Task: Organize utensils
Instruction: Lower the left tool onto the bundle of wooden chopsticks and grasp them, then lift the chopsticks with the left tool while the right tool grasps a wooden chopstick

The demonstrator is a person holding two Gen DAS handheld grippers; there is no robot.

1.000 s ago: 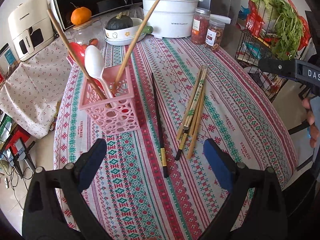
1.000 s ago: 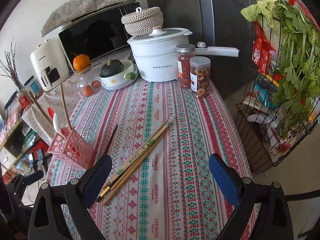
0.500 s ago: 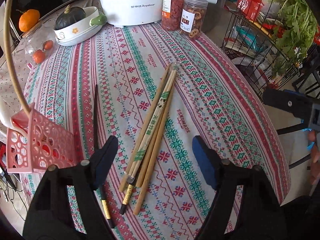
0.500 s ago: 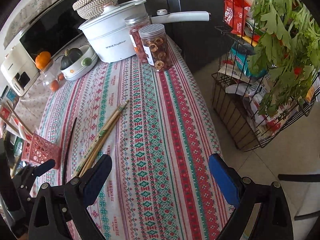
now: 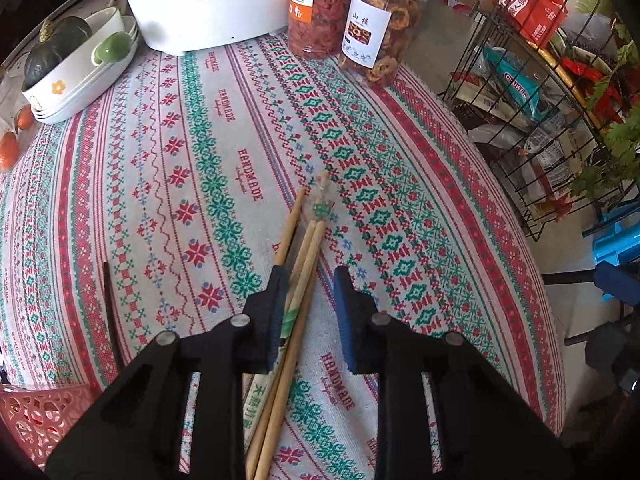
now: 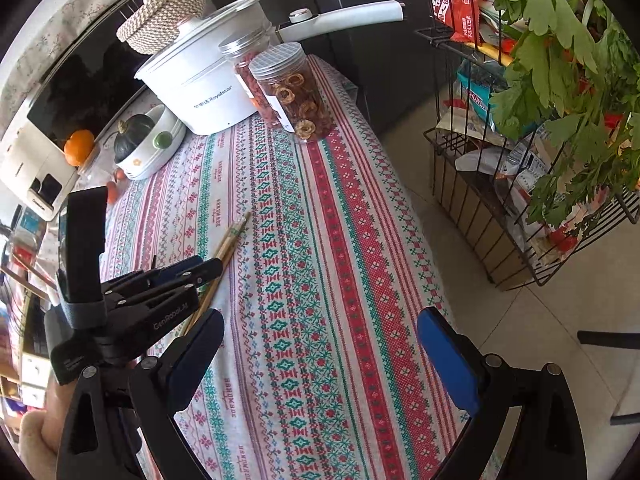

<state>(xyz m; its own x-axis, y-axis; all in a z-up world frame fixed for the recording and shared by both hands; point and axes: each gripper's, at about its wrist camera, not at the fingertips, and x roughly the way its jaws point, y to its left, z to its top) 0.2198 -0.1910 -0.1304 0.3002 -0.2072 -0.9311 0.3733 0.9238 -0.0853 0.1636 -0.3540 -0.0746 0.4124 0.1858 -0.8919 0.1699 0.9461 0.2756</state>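
A bundle of wooden chopsticks (image 5: 298, 264) lies on the patterned tablecloth (image 5: 180, 168). My left gripper (image 5: 310, 286) is low over the bundle, its jaws narrowed around the sticks with a gap left on the right side. From the right wrist view the left gripper (image 6: 200, 270) sits over the same chopsticks (image 6: 230, 240). A single dark chopstick (image 5: 112, 312) lies to the left. The pink utensil basket (image 5: 36, 420) is at the lower left corner. My right gripper (image 6: 320, 356) is open and empty above the table's right side.
A white pot (image 5: 200, 0), two snack jars (image 5: 376, 28) and a bowl with a squash (image 5: 68, 60) stand at the back. A wire rack of packets and greens (image 6: 520, 140) stands off the table's right edge.
My left gripper has moved forward and down onto the chopstick bundle and its jaws have narrowed. The pink basket has slid to the frame's corner. The right gripper has swung right.
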